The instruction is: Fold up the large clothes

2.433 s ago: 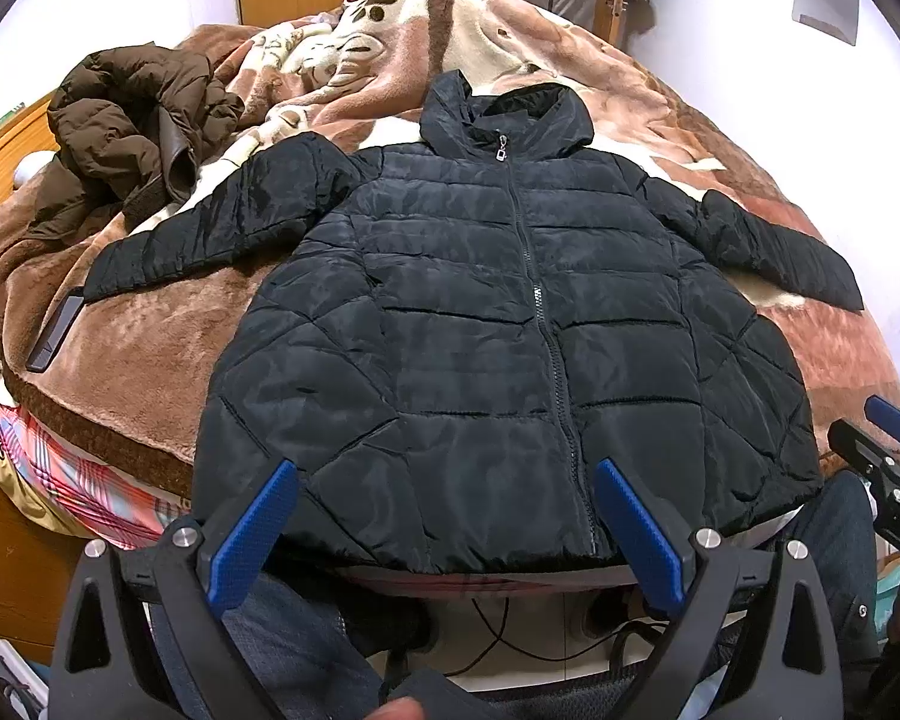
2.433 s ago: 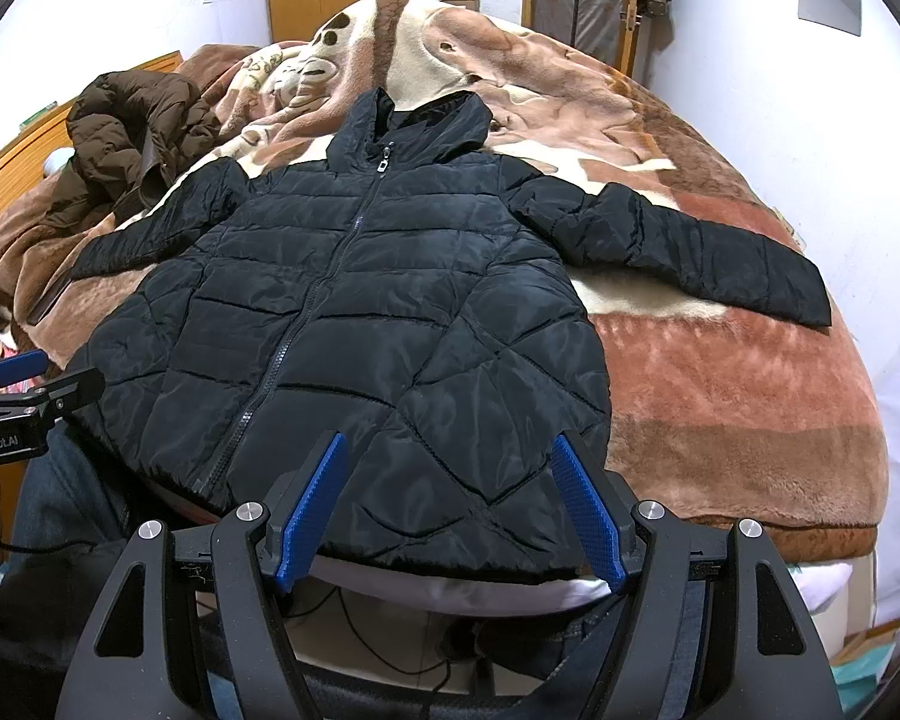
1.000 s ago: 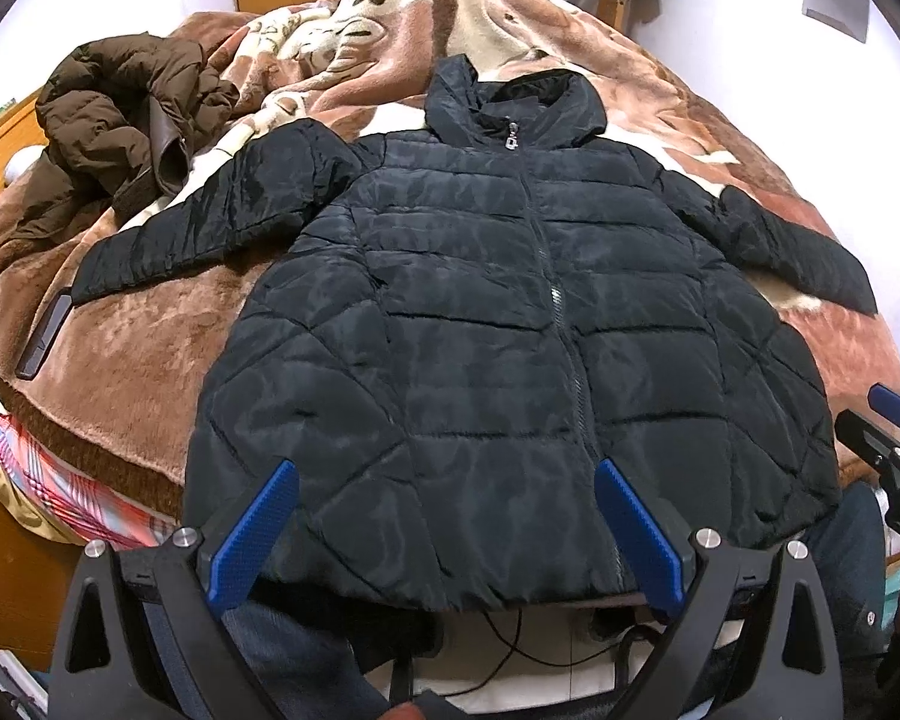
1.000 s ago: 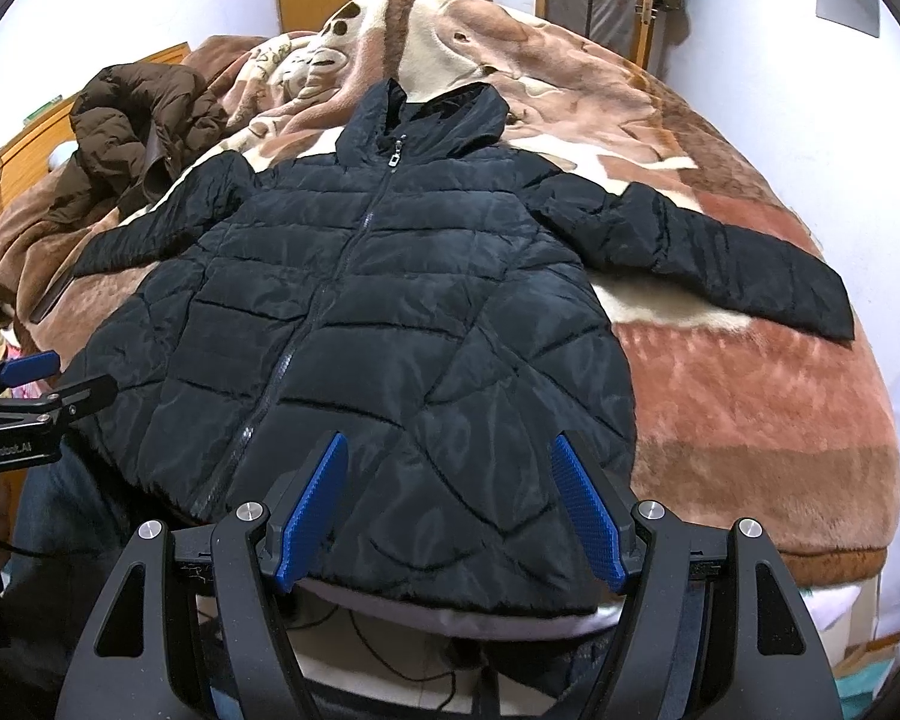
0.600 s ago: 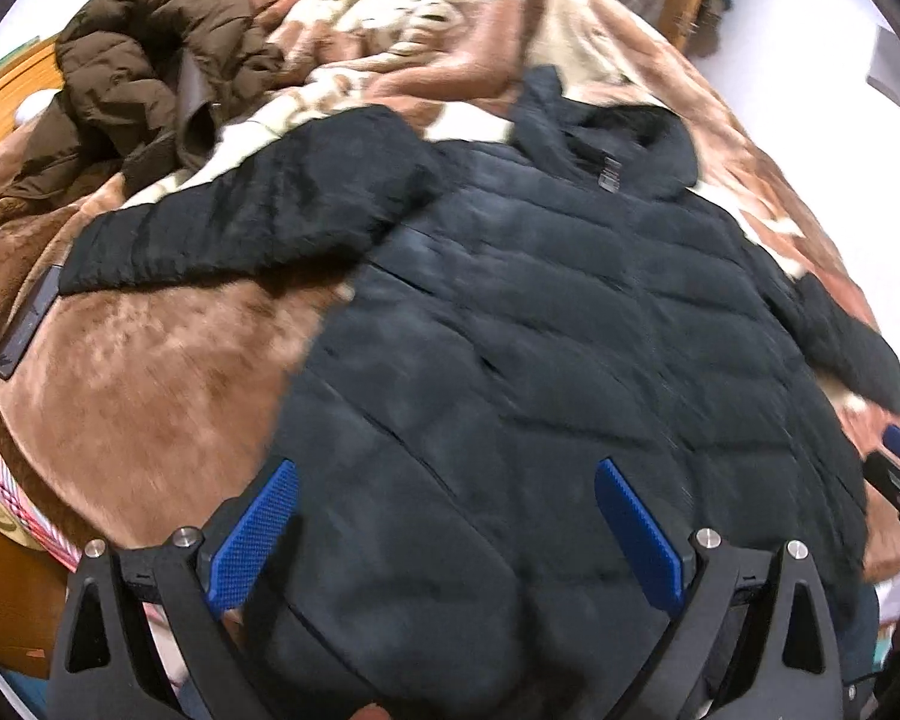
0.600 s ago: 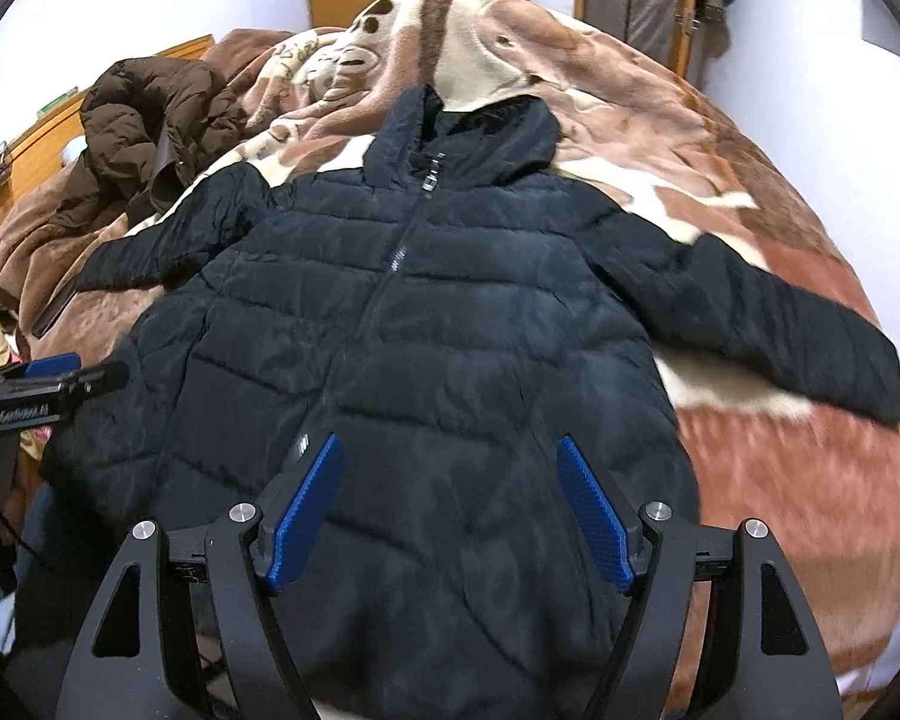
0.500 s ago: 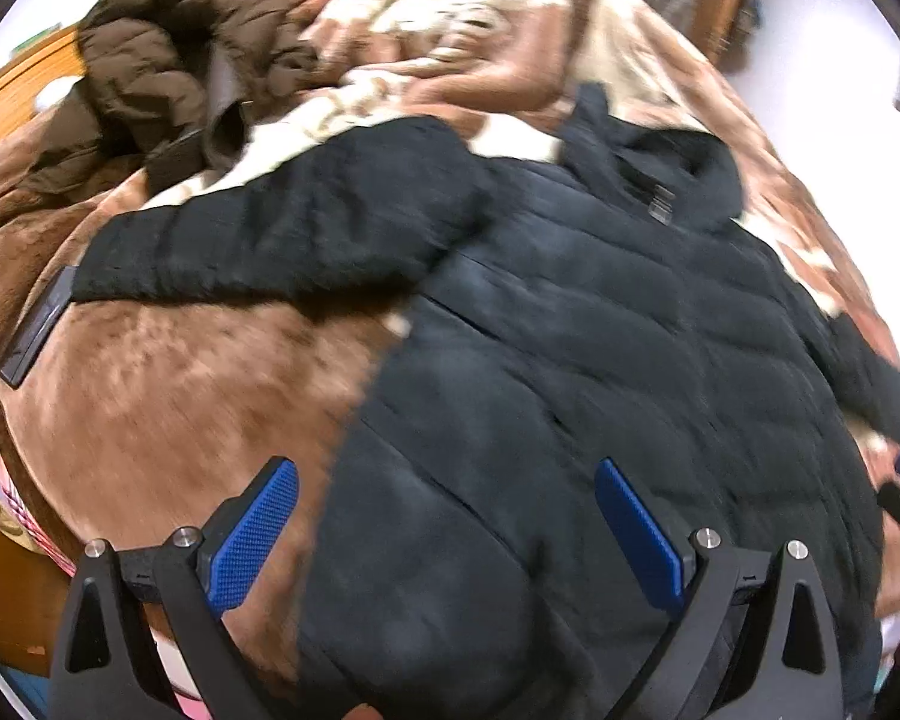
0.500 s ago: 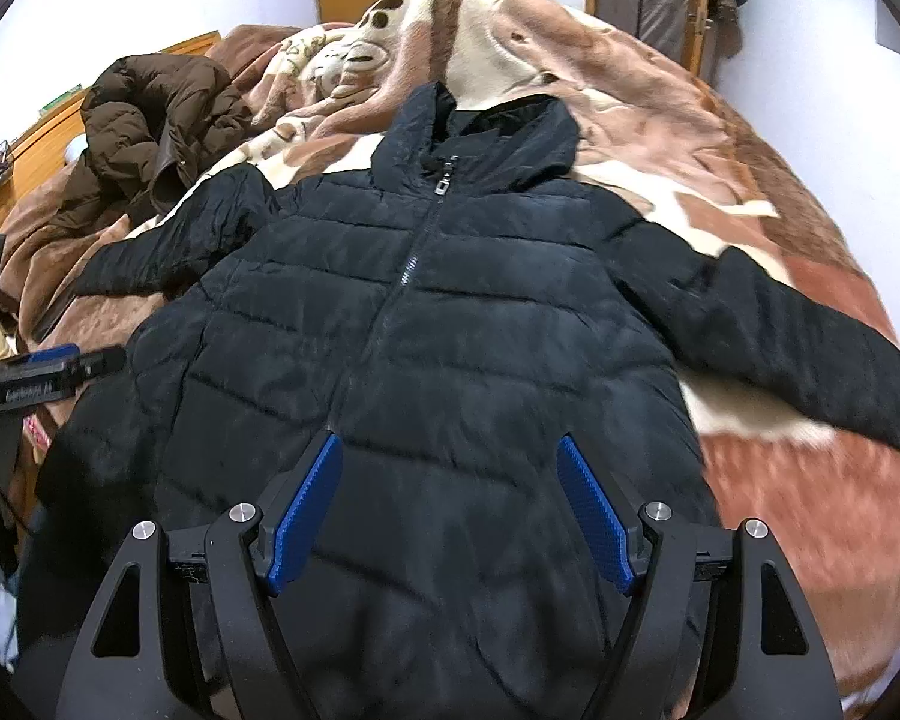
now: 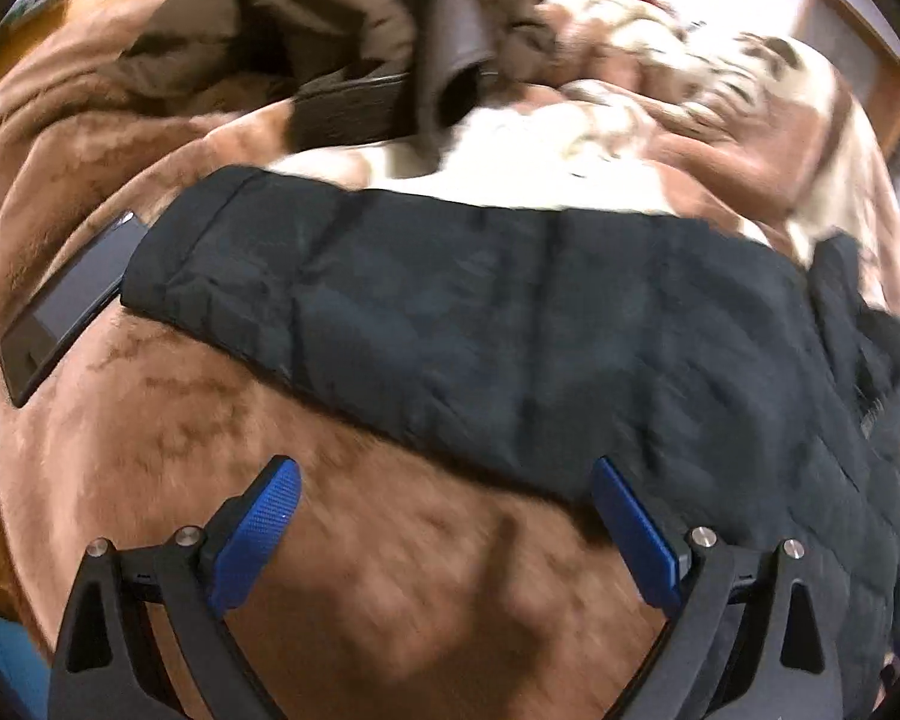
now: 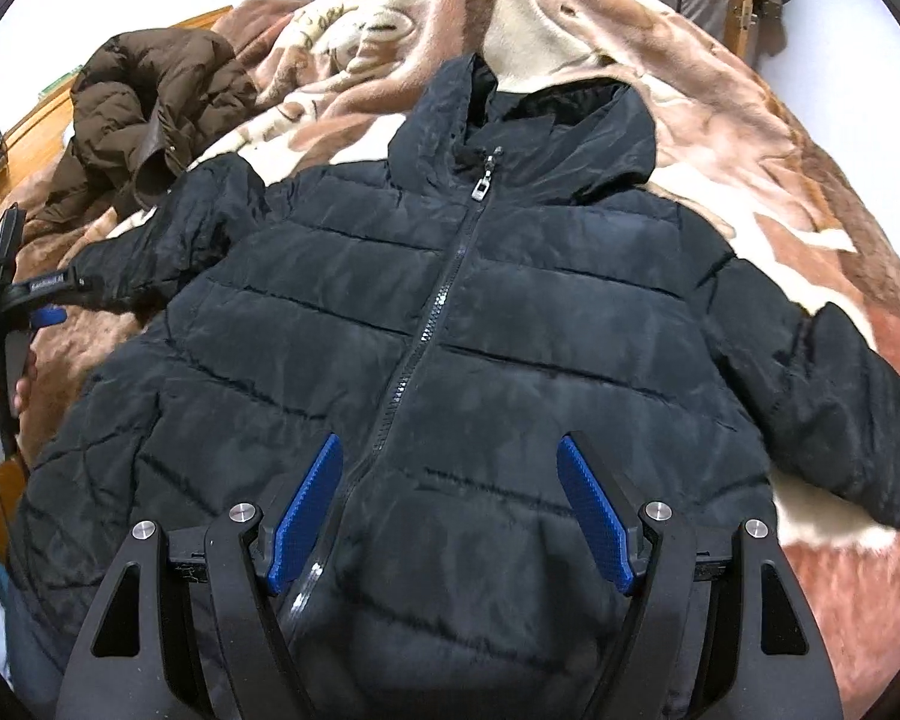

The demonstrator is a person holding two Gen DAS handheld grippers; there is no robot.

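Observation:
A black quilted hooded jacket (image 10: pixel 450 324) lies front up and zipped on the bed, both sleeves spread out. My right gripper (image 10: pixel 450 480) hovers open over the jacket's lower front, nothing between its blue pads. The jacket's left sleeve (image 9: pixel 426 312) stretches across the left wrist view, cuff at the left. My left gripper (image 9: pixel 444 498) is open just short of that sleeve, above the brown blanket. In the right wrist view the left gripper (image 10: pixel 24 306) shows at the far left edge beside the sleeve cuff, held by a hand.
A brown and cream plush blanket (image 10: pixel 750 138) covers the bed. A crumpled brown puffer coat (image 10: pixel 144 102) lies at the back left, seen close in the left wrist view as the brown coat (image 9: pixel 342 18). A dark phone (image 9: pixel 66 306) rests beside the sleeve cuff.
My left gripper has swung left from the jacket's hem to its left sleeve. My right gripper has moved forward over the jacket's body. Both stay open.

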